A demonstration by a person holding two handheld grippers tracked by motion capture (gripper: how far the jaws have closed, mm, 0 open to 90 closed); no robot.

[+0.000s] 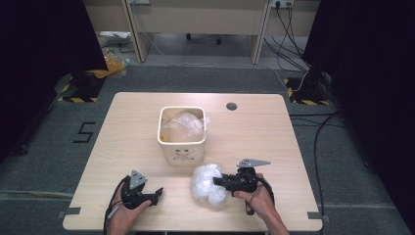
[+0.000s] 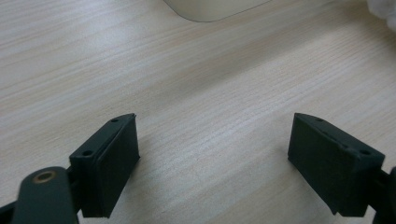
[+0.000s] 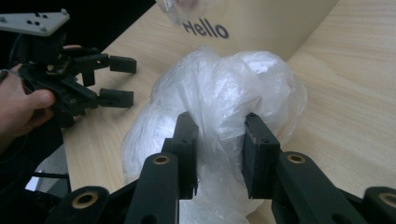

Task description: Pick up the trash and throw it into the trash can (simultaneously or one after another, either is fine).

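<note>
A crumpled white plastic bag point(image 1: 206, 185) lies on the table near its front edge, right of centre. My right gripper point(image 1: 219, 181) is shut on a fold of that bag point(image 3: 224, 98), its jaws point(image 3: 219, 135) pinching the thin film between them. Just behind the bag stands a cream bin point(image 1: 182, 147) printed with "Hello" point(image 3: 261, 23), with another clear bag point(image 1: 183, 125) stuffed inside. My left gripper point(image 1: 157, 193) rests at the front left, open, with bare wood between its jaws point(image 2: 215, 126). It is a short way left of the white bag and apart from it.
The wooden table point(image 1: 254, 142) has a round cable hole point(image 1: 231, 105) at the back right. The bin's base point(image 2: 215, 9) sits just ahead of the left gripper. Black curtains flank the table, and cables run over the floor at right.
</note>
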